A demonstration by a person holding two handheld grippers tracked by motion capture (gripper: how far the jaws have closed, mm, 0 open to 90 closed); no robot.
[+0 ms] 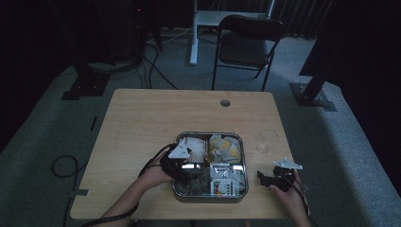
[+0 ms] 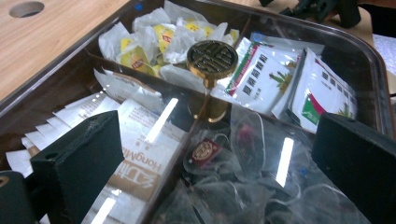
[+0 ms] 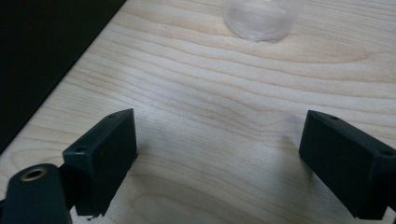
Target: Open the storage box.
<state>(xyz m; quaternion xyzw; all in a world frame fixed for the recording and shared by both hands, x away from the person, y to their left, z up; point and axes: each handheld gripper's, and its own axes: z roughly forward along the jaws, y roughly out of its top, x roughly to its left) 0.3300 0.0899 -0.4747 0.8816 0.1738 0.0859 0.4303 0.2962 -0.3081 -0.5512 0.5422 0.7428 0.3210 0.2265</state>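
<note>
clear tea-bag sachets | heaped, crumpled | tray compartment nearest the person

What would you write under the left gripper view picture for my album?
Open left gripper hovering over a tray of tea packets with a gold knob in the middle.

High view overhead, facing forward-down on worktop; left tool view close over tray, shared.

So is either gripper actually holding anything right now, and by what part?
Nothing is held. The left gripper hangs open over the tea packets in the tray; the right gripper is open above bare table.
</note>
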